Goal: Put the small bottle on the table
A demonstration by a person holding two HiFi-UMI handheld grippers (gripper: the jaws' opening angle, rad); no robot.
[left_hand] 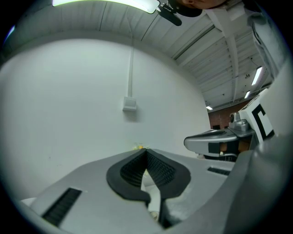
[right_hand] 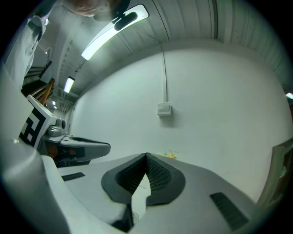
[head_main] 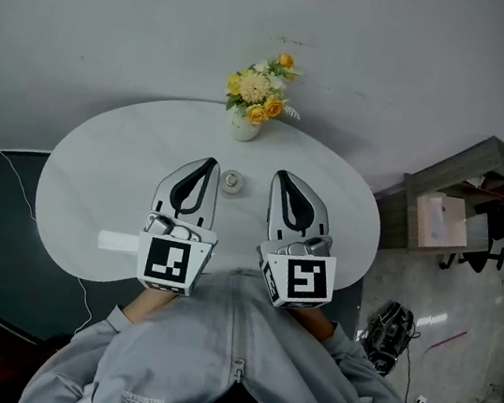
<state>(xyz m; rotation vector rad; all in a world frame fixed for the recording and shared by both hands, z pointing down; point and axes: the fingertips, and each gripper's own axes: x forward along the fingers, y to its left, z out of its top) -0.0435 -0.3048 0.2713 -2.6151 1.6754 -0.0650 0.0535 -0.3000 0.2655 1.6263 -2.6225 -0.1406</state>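
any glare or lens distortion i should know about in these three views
Head view: soft, even light, with one pale reflection on the white table and mildly bowed edges. Left gripper view: heavy fisheye, black corners, ceiling light blown out. Right gripper view: same fisheye, light strip glaring.

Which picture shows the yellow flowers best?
The head view. It shows the whole bunch of flowers in its white vase at the far edge of the table. Each gripper view catches only a tiny yellow speck of them just above its jaw tips.
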